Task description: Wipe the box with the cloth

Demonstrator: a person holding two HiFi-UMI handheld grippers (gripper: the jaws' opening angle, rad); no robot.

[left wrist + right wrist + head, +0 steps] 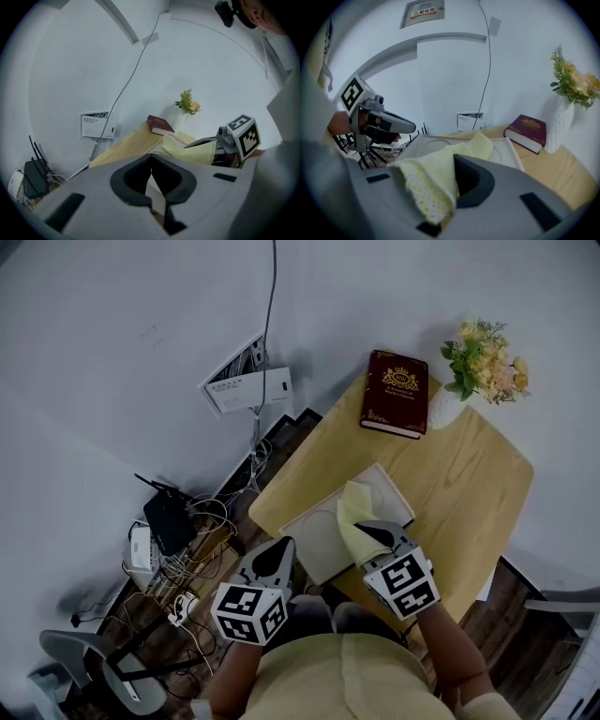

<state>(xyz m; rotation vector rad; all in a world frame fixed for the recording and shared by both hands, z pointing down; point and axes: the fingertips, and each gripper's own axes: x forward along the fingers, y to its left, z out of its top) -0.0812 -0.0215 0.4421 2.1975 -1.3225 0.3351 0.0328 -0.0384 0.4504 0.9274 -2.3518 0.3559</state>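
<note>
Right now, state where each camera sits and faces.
Head view: on the head, steeply down at table, box; forearms, left gripper, right gripper show.
Left gripper view: on left gripper, along its shut jaws toward the book.
Right gripper view: on right gripper, across the box; jaws clamp the cloth.
Shared: both gripper views show the book.

Dim, even lighting; soft shadows; gripper views fisheye-warped, dark-vignetted; near foreground perhaps slightly blurred.
</note>
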